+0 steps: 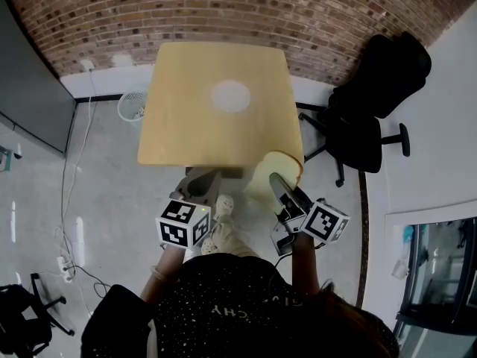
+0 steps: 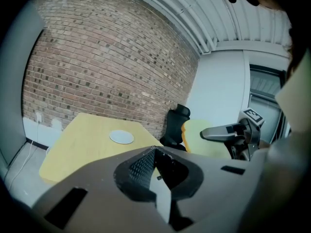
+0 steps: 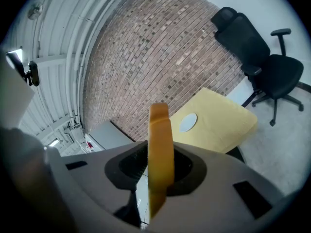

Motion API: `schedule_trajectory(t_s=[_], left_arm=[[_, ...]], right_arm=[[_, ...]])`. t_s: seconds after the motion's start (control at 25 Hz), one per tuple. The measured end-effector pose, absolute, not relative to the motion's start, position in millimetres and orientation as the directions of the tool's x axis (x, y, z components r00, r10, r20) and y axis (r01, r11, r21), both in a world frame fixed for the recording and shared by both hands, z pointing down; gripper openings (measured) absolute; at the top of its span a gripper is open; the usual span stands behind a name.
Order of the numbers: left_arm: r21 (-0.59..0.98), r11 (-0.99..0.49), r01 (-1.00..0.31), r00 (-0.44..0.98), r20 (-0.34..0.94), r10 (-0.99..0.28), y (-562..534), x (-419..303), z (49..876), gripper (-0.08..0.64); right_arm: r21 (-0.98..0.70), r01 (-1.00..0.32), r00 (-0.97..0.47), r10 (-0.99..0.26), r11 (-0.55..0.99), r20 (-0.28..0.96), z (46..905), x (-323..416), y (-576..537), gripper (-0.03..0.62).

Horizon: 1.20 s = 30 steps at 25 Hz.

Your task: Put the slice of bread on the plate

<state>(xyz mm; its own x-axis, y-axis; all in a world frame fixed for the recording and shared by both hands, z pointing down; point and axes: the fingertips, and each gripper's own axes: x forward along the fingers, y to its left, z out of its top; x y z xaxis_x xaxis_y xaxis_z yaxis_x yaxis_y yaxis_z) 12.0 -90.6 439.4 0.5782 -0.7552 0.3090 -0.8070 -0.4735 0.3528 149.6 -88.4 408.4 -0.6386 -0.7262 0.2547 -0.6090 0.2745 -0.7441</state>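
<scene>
We see a pale yellow wooden table (image 1: 186, 125) and a red-brown brick wall (image 1: 223, 10) patterned with lighter mortar lines. The small round plate (image 1: 229, 96) is plain white. The slice of bread (image 1: 274, 171) has a creamy face and a golden-orange crust. The left tongs (image 1: 200, 185) and right tongs (image 1: 280, 189) are grey, each bearing a cube of black-and-white square markers. The swivel office chair (image 1: 373, 103) is black, the smooth floor (image 1: 112, 200) is grey, and the person's shirt (image 1: 231, 297) is black with white speckles.

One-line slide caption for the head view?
Standing before the table, the person holds a bread slice in the right gripper; the plate lies bare at mid-table.
</scene>
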Motion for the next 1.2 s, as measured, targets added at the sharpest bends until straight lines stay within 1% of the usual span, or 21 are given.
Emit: schedule_trajectory(t_s=[0.28, 0.52, 0.72, 0.96, 1.2], left_arm=[[0.343, -0.47, -0.813, 0.571, 0.315, -0.758, -174.4, 20.3, 434.6, 0.009], [0.361, -0.47, -0.805, 0.576, 0.287, -0.765, -251.5, 33.1, 420.9, 0.009], [0.351, -0.464, -0.813, 0.569, 0.309, -0.762, -296.1, 43.9, 425.2, 0.009], [0.337, -0.448, -0.828, 0.547, 0.316, -0.775, -331.6, 47.4, 423.2, 0.009], [0.349, -0.397, -0.849, 0.513, 0.363, -0.778, -332.1, 34.1, 439.2, 0.009]], right_arm=[[-0.756, -0.594, -0.647, -0.722, 0.274, 0.246, 405.1, 157.8, -168.1, 0.098], [-0.763, -0.589, -0.641, -0.729, 0.266, 0.24, 402.7, 173.7, -238.0, 0.098], [-0.775, -0.577, -0.644, -0.727, 0.256, 0.239, 405.4, 185.5, -283.7, 0.098], [-0.786, -0.567, -0.656, -0.712, 0.246, 0.25, 415.3, 191.5, -326.2, 0.098], [-0.801, -0.554, -0.676, -0.685, 0.228, 0.273, 430.2, 188.2, -344.2, 0.098]])
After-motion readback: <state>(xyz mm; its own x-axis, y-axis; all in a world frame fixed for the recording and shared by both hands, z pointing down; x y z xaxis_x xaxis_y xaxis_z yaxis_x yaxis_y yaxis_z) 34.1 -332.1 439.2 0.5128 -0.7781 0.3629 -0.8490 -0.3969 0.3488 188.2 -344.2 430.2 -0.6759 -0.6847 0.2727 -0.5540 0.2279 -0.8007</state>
